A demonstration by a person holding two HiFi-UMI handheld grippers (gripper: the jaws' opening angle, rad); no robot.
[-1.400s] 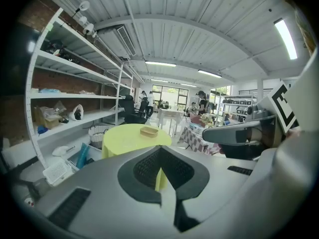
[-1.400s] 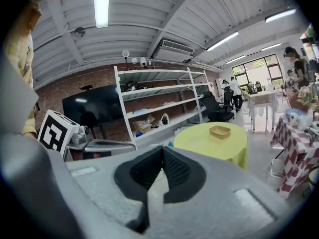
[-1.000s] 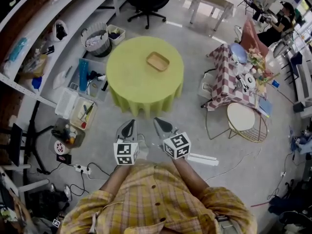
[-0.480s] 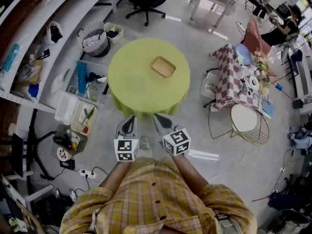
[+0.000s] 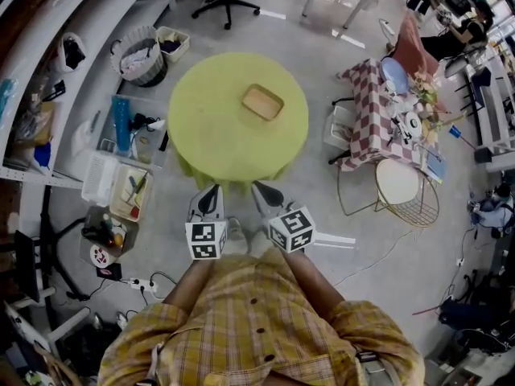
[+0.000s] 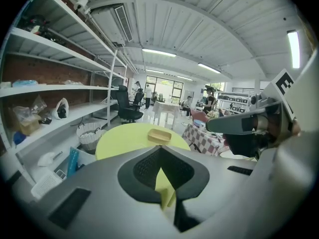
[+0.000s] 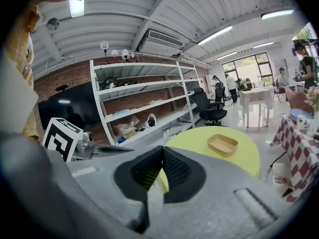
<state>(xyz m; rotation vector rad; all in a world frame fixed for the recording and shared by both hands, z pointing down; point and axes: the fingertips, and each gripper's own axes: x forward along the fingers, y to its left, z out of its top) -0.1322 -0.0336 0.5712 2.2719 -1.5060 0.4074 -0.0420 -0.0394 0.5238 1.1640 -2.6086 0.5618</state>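
Kept the left gripper (image 5: 210,198) and right gripper (image 5: 264,194) side by side before the chest, jaws of each pressed together with nothing between. Stepped nearer the yellow round table (image 5: 217,131) than a second earlier: jaw tips now just beside its near edge, cloth larger in both gripper views. Left the wooden tray (image 5: 263,103) untouched on the tabletop, just right of its middle, well apart from both grippers

A checkered table (image 5: 366,127), a wire side table (image 5: 406,193), a laundry basket (image 5: 143,55) and white shelving (image 5: 88,14) stand about.
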